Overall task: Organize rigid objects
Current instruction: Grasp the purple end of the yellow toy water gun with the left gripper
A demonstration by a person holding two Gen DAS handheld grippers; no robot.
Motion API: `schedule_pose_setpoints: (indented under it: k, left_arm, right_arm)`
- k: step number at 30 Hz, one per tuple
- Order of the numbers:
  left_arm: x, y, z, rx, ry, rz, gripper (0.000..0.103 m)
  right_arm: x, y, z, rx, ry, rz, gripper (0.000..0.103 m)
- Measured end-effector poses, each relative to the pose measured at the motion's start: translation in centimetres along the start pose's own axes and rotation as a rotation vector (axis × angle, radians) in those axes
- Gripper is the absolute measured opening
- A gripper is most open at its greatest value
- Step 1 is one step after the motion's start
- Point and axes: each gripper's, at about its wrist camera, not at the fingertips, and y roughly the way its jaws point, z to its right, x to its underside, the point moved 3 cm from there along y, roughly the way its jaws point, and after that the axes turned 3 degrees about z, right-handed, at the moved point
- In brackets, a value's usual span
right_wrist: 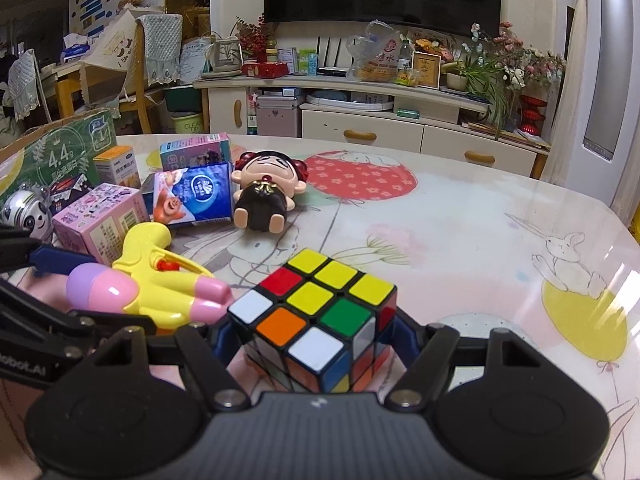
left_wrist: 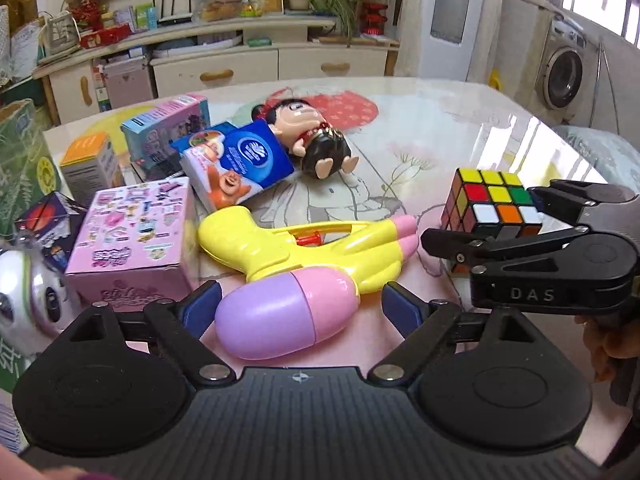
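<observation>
Left wrist view puts your left gripper low over the table, its blue pads spread wide apart. The yellow water gun lies between and just ahead of them, its pink-and-purple tank in the gap, but neither pad presses on it. Just left of the left pad stands a pink box; beyond it, further ahead, are a blue tissue pack, a teal box and an orange-topped box. A doll in a black dress lies on its back ahead of the gun.

To the right of your left gripper, your right gripper comes in from the side, clamped on the Rubik's cube.

From the right wrist view, your right gripper has the Rubik's cube squeezed between its two pads, one corner turned toward the camera, yellow, red, green, orange and white stickers on top. Whether the cube rests on the table or is lifted just off it you cannot tell. The water gun sits just left of the cube, with the left gripper's arm crossing below it. A green carton stands at the far left edge.
</observation>
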Motion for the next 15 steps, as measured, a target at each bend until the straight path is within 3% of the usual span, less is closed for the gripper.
schedule_pose_setpoints:
  k: [3, 5, 15]
  left_arm:
    - [0.1, 0.6, 0.5, -0.001, 0.019, -0.015, 0.102]
    - [0.1, 0.9, 0.7, -0.017, 0.027, -0.011, 0.087]
    - [0.0, 0.9, 1.0, -0.056, 0.02, 0.013, 0.086]
  right_arm:
    - [0.0, 0.1, 0.4, -0.003, 0.003, -0.006, 0.073]
    - [0.0, 0.1, 0.5, 0.0, -0.001, -0.008, 0.073]
    - [-0.2, 0.0, 0.7, -0.006, 0.01, -0.003, 0.073]
